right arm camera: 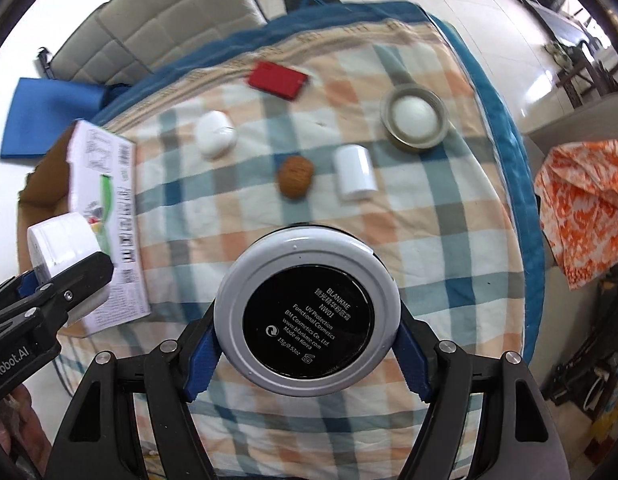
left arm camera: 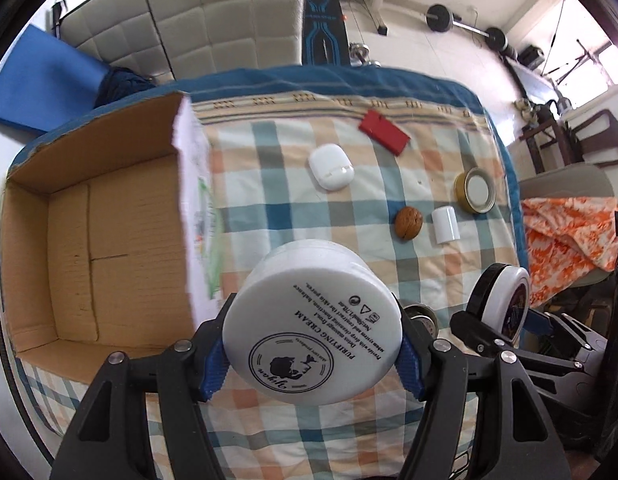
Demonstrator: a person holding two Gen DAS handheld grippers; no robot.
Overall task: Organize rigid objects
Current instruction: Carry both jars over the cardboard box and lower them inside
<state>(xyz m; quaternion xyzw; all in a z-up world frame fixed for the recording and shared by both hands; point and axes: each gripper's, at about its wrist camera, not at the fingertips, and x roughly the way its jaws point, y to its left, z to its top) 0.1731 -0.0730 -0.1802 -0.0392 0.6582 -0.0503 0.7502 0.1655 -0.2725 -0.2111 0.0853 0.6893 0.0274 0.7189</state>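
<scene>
The left gripper clamps a white cream jar above the checked cloth, beside the cardboard box. The right gripper grips a black-and-white, seemingly cosmetic compact.

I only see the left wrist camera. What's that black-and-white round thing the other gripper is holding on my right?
Observer: It's a round white-rimmed cosmetic compact. Its black underside faces the right wrist camera and is printed BLANKME.
Operator: Is it squeezed on both sides?
Observer: Yes. The right gripper has a blue pad pressing on each side of the rim.
Operator: What's on the outside of the brown cardboard box?
Observer: The brown cardboard box has a white outer side. It carries small black line drawings, a green stripe and what looks like barcodes.
</scene>
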